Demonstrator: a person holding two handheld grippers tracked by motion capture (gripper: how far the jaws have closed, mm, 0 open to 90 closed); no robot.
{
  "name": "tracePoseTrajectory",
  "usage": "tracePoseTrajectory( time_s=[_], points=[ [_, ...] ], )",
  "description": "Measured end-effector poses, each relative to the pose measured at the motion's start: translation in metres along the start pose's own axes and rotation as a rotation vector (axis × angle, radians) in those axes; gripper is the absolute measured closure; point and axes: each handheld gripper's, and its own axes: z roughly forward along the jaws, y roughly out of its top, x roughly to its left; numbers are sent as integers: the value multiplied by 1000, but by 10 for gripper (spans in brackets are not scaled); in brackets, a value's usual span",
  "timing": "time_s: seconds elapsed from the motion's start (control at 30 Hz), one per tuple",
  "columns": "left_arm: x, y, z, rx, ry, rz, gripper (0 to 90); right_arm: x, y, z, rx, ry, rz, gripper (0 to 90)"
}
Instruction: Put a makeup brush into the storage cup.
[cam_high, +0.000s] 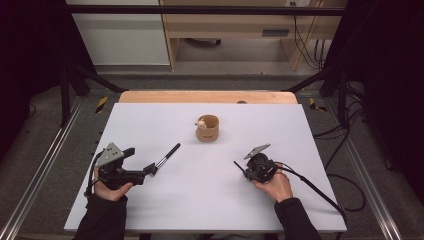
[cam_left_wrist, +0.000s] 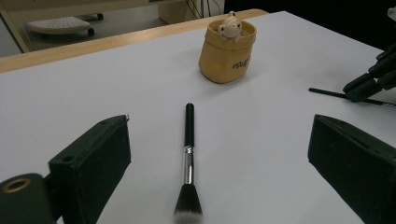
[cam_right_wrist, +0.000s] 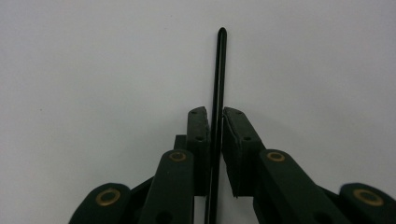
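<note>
Lying on the white worktop (cam_high: 200, 200) at the left, a makeup brush (cam_left_wrist: 188, 158) rests between the wide-spread jaws of the left claw (cam_high: 150, 168), untouched, its bristles toward the claw and its black handle pointing at the tan pouch-shaped holder (cam_high: 207, 128) farther back at centre. A small pale figure (cam_left_wrist: 229, 25) peeks from the holder's rim. At the right, the right claw (cam_right_wrist: 215, 126) is pinched on a thin black stick (cam_right_wrist: 218, 70), which projects straight ahead just above the sheet. Both tools look light and stiff; the brush is probably best gripped at its metal ferrule or handle, sparing the soft bristles, while the slim stick may slip or pivot. Beyond the matte worktop lie a wooden edge, grey floor, cables and pale cabinets.
</note>
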Motion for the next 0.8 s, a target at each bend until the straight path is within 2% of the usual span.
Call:
tracePoseTrajectory(
  time_s=[0.37,0.77,0.8],
  points=[
    [0,0,0,5,-2,6,51,0,0,0,4,13,20,847],
    [0,1,-1,2,-2,7,53,-1,0,-1,3,17,4,850],
    [0,1,-1,3,-3,8,53,-1,0,-1,2,13,0,825]
  ],
)
